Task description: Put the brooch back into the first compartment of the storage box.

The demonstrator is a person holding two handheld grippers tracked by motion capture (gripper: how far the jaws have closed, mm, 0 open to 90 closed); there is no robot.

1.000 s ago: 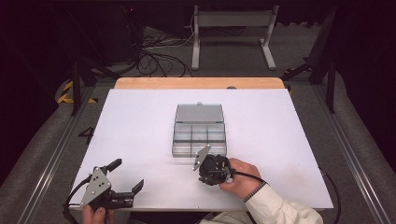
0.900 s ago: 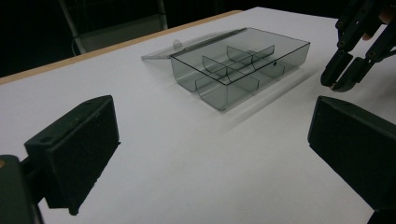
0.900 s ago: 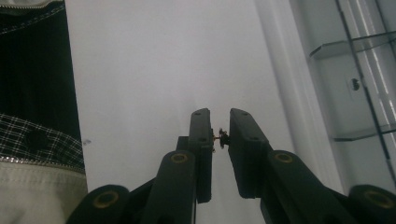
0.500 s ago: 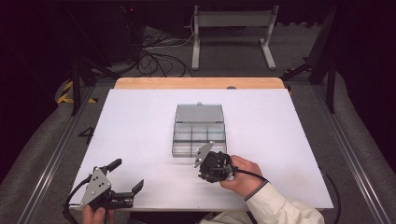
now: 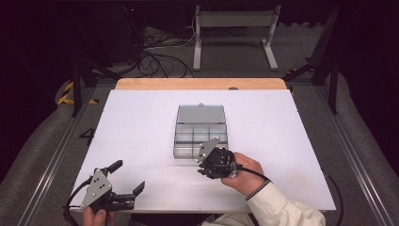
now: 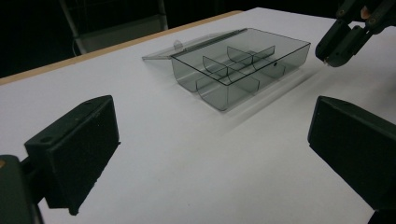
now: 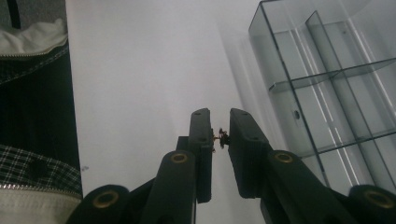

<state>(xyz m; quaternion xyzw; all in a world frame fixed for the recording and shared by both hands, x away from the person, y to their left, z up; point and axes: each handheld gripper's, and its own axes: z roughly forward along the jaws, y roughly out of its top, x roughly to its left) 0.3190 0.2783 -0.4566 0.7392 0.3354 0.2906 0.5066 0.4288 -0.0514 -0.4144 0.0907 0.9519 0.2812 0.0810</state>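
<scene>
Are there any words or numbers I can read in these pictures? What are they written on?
"4": a dark number on the grey floor mat, just left of the white table, at in the high view.
The clear compartment box, the left gripper and the right gripper carry no writing that can be read.

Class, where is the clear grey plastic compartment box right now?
The clear grey plastic compartment box sits mid-table in the high view, lid open, just beyond the right tool.
</scene>
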